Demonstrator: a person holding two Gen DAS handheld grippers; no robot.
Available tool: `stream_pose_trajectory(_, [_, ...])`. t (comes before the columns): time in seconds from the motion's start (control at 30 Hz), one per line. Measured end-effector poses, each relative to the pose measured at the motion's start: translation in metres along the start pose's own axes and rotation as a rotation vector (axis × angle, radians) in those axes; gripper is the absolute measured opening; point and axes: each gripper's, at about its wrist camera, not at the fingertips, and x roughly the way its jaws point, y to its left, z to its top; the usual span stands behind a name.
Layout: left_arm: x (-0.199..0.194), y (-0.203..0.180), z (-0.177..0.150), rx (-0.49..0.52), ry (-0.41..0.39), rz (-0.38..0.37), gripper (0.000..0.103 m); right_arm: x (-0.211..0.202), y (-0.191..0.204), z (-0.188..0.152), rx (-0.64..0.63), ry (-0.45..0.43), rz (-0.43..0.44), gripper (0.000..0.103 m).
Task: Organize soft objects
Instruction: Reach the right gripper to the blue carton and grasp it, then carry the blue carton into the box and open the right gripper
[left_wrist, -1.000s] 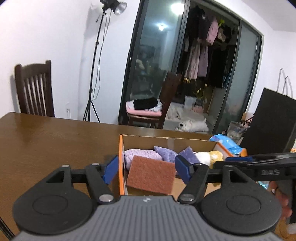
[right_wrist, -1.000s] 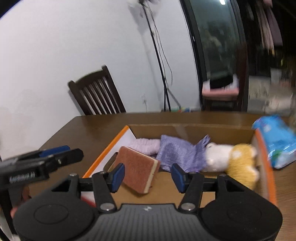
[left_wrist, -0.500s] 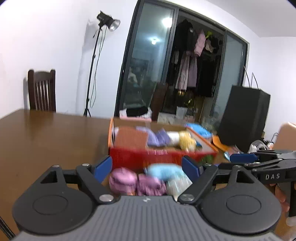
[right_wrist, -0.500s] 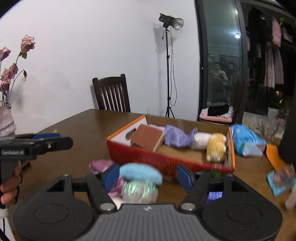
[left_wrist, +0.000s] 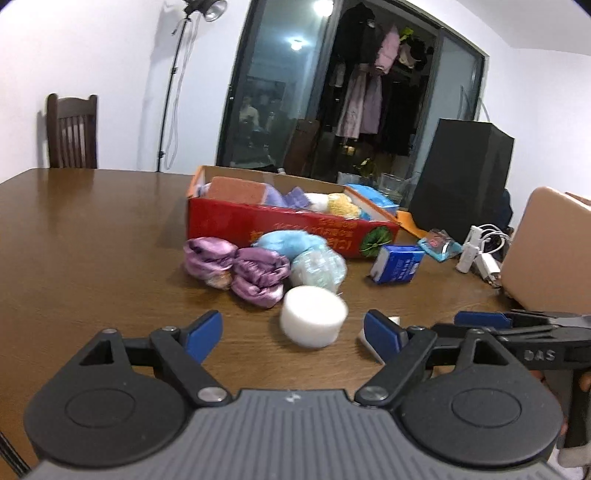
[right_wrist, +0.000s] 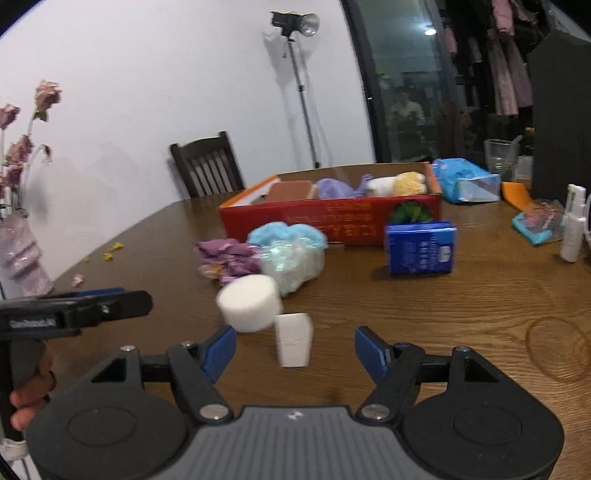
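A red cardboard box (left_wrist: 288, 229) stands mid-table and holds a brown sponge (left_wrist: 236, 188), a purple cloth and a white-and-yellow plush. In front of it lie purple satin bundles (left_wrist: 236, 266), a blue fluffy piece (left_wrist: 288, 240), a clear plastic ball (left_wrist: 319, 267) and a white foam cylinder (left_wrist: 314, 321). My left gripper (left_wrist: 293, 328) is open just short of the cylinder, touching nothing. My right gripper (right_wrist: 295, 347) has its jaws opening; a small white block (right_wrist: 293, 339) stands between the fingers, untouched. The foam cylinder (right_wrist: 251, 302) sits just left of it.
A blue tissue pack (right_wrist: 419, 247) stands right of the pile. Further right are a white spray bottle (right_wrist: 572, 229), a teal packet (right_wrist: 535, 221), chargers (left_wrist: 476, 254), a tan case (left_wrist: 546, 251) and a black box (left_wrist: 458, 177). A vase with dried flowers (right_wrist: 22, 251) is at the left edge.
Both grippers have drawn back from over the box toward the near side of the table and sunk lower. Their jaws stand wider. The loose pile and foam cylinder have come into view.
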Motion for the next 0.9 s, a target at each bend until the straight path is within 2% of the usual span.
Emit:
stream_pose_trajectory(0.1, [0.015,-0.014,0.011,0.009,-0.004,-0.044,0.085,0.002,-0.021,0.005,0.041,-0.052,-0.05,0.071])
stream_pose_trajectory(0.17, [0.035,-0.025,0.025,-0.004,0.006,-0.092,0.083,0.011,-0.041,0.015,0.086,-0.056,-0.102,0.071])
stream_pose_trajectory(0.27, [0.076,-0.045,0.047,-0.039,0.041,-0.166,0.072,0.022,-0.073,0.033,0.136,-0.095,-0.148,0.071])
stream_pose_trajectory(0.33, [0.112,-0.059,0.06,-0.057,0.075,-0.185,0.061,0.033,-0.095,0.046,0.162,-0.113,-0.153,0.069])
stream_pose_trajectory(0.4, [0.149,-0.072,0.069,-0.069,0.124,-0.178,0.05,0.051,-0.116,0.059,0.191,-0.104,-0.14,0.061])
stream_pose_trajectory(0.43, [0.164,-0.077,0.07,-0.084,0.148,-0.182,0.047,0.061,-0.128,0.066,0.213,-0.094,-0.125,0.056])
stream_pose_trajectory(0.5, [0.192,-0.08,0.074,-0.14,0.191,-0.207,0.046,0.077,-0.144,0.073,0.254,-0.078,-0.099,0.052])
stream_pose_trajectory(0.57, [0.214,-0.081,0.074,-0.192,0.22,-0.225,0.041,0.091,-0.158,0.075,0.294,-0.063,-0.061,0.03])
stream_pose_trajectory(0.6, [0.221,-0.081,0.073,-0.205,0.243,-0.237,0.031,0.095,-0.162,0.073,0.311,-0.063,-0.029,0.027])
stream_pose_trajectory(0.63, [0.224,-0.081,0.071,-0.21,0.273,-0.259,0.029,0.096,-0.166,0.07,0.339,-0.064,0.015,0.025])
stream_pose_trajectory(0.7, [0.214,-0.082,0.064,-0.187,0.278,-0.295,0.029,0.089,-0.167,0.068,0.352,-0.042,0.034,0.025])
stream_pose_trajectory(0.77, [0.2,-0.08,0.055,-0.187,0.32,-0.345,0.034,0.073,-0.161,0.06,0.326,-0.02,0.05,0.028])
stream_pose_trajectory(0.8, [0.193,-0.078,0.051,-0.192,0.332,-0.369,0.044,0.066,-0.157,0.054,0.312,0.003,0.068,0.028])
stream_pose_trajectory(0.83, [0.187,-0.076,0.048,-0.199,0.328,-0.37,0.055,0.057,-0.155,0.046,0.301,0.012,0.087,0.032])
stream_pose_trajectory(0.87, [0.184,-0.075,0.045,-0.206,0.322,-0.355,0.058,0.049,-0.156,0.04,0.314,0.004,0.096,0.044])
stream_pose_trajectory(0.9, [0.184,-0.075,0.044,-0.206,0.325,-0.337,0.059,0.044,-0.159,0.035,0.345,-0.006,0.101,0.048])
